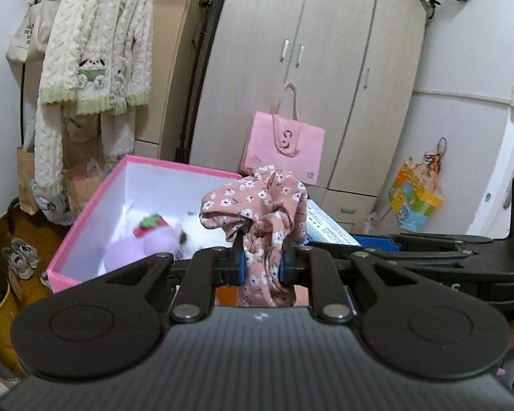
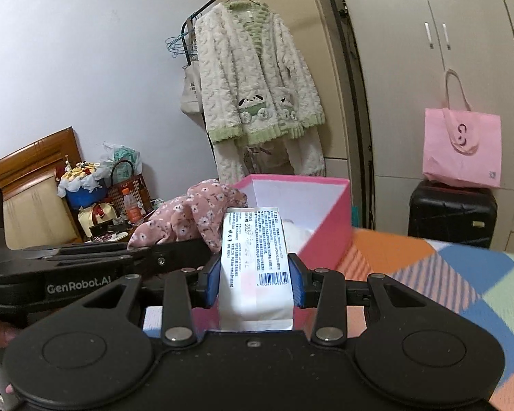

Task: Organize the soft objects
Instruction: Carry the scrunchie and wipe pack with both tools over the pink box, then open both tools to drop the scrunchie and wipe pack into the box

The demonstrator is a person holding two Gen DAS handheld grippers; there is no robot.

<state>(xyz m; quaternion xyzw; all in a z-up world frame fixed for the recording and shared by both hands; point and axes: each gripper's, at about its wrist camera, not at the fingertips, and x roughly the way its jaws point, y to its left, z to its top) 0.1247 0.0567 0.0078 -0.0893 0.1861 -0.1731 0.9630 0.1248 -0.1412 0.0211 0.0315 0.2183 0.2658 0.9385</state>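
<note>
My left gripper [image 1: 262, 267] is shut on a pink floral cloth [image 1: 264, 205], bunched and held up just right of the pink box [image 1: 85, 212]. The box has white inner walls and holds a purple plush with a strawberry [image 1: 147, 236] and a white plush. My right gripper [image 2: 255, 277] is shut on a white soft pack with a barcode label [image 2: 253, 257], held in front of the pink box [image 2: 329, 226]. The floral cloth [image 2: 188, 219] and the left gripper's body show to its left. The white pack also shows in the left wrist view [image 1: 329, 229].
The box stands on a colourful checked blanket [image 2: 445, 274]. A fluffy white-green jacket [image 2: 257, 82] hangs on a rack behind. A pink tote bag [image 2: 462, 147] sits on a black suitcase [image 2: 452, 212] by the wardrobe [image 1: 325, 68]. Shoes [image 1: 20, 257] lie on the floor at left.
</note>
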